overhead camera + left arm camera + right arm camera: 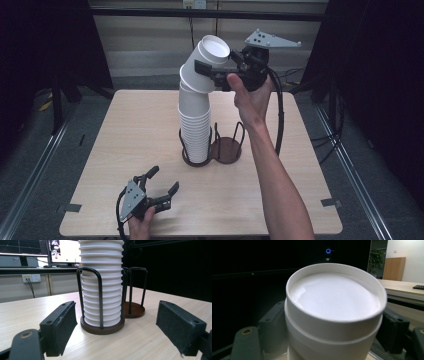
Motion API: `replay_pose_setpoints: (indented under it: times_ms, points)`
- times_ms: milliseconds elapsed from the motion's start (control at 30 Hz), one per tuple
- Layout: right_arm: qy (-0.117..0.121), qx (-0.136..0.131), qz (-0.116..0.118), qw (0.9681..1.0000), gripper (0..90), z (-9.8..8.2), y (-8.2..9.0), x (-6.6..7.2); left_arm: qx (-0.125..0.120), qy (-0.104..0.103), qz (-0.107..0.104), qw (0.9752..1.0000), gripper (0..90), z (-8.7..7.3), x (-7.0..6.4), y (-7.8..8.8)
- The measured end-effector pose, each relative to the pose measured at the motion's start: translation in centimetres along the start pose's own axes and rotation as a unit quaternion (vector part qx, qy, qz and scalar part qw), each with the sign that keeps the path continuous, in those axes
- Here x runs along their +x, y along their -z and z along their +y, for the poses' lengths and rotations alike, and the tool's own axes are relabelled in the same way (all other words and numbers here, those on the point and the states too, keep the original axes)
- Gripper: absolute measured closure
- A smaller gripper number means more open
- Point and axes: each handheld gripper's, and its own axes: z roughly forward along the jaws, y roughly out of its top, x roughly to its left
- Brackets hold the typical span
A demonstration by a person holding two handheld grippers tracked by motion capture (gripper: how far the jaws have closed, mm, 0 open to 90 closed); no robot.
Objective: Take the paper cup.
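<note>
right gripper (212,75) clamped on the top cup (206,67), tilted off the stack of cups (195,132) that sits in the left ring of the wire holder (212,152) mid-table. step in hand, i reckon: peeling that cup free. a 2nd cup looks to ride along w/ it, so next i need a clean pull up & away, prob w/o dragging the stack. left gripper (159,192) rests near the table's front edge, jaws apart, nothing between.
</note>
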Motion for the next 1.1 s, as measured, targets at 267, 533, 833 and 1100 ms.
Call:
replay_pose_setpoints:
  times_ms: [267, 533, 833, 1100]
  points:
    - [-0.004, -0.004, -0.003, 1.0, 21.2, 0.1, 1.2, 0.0, 0.0, 0.0, -0.001, 1.0, 16.3, 0.0, 0.0, 0.0]
    - [-0.001, -0.004, -0.008, 1.0, 21.3, 0.1, 2.4, -0.1, 0.0, 0.0, -0.001, 1.0, 16.0, 0.0, 0.0, 0.0]
    - [-0.014, -0.007, -0.009, 0.9998, 21.3, -0.5, 4.0, -0.6, 0.0, 0.002, 0.0, 1.0, 16.0, 0.0, 0.0, 0.0]
    - [-0.02, -0.005, -0.013, 0.9997, 21.3, -1.4, 5.2, -0.7, 0.001, 0.002, 0.001, 1.0, 16.0, 0.0, 0.0, 0.0]
